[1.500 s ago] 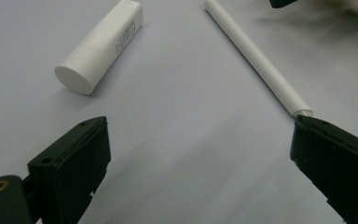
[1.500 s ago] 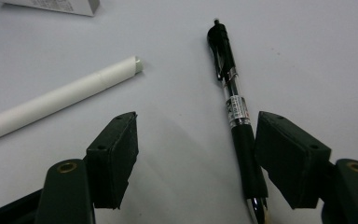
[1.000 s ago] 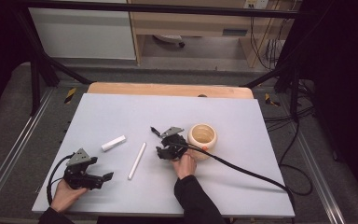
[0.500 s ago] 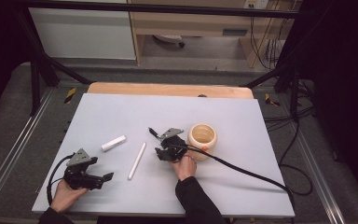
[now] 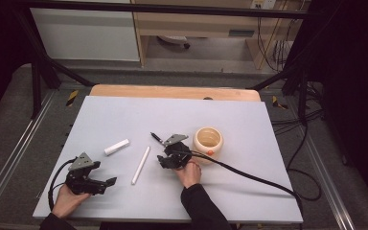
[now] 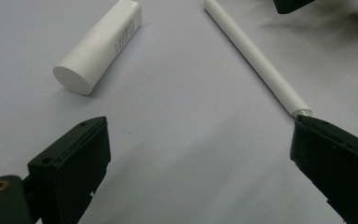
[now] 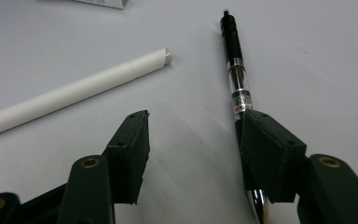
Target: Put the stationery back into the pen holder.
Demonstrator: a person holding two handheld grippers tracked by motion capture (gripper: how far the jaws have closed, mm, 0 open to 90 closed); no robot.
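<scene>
— Where's my right gripper (image 7: 193, 133) now?

— Near the middle of the bench (image 5: 249, 110), a little toward the near edge. I see its jaws about half open and they have just widened a touch. The black pen (image 7: 237, 79) lies on the bench against the inner face of one jaw, running under it; the other jaw stands well clear, so nothing is clamped.

— And the pen's tip?

— It points toward the far-left corner. Just beside it lies the long white stick (image 7: 74, 91), slanting toward the near edge.

— The left gripper (image 6: 200, 158)?

— I have it by the near-left corner, jaws spread wide and empty — the stick's end sits at the tip of one jaw; whether they touch I cannot tell. The short white tube (image 6: 98, 46) lies ahead of it, and the beige cup (image 5: 208, 141) stands just right of my right hand (image 5: 188, 173).
</scene>
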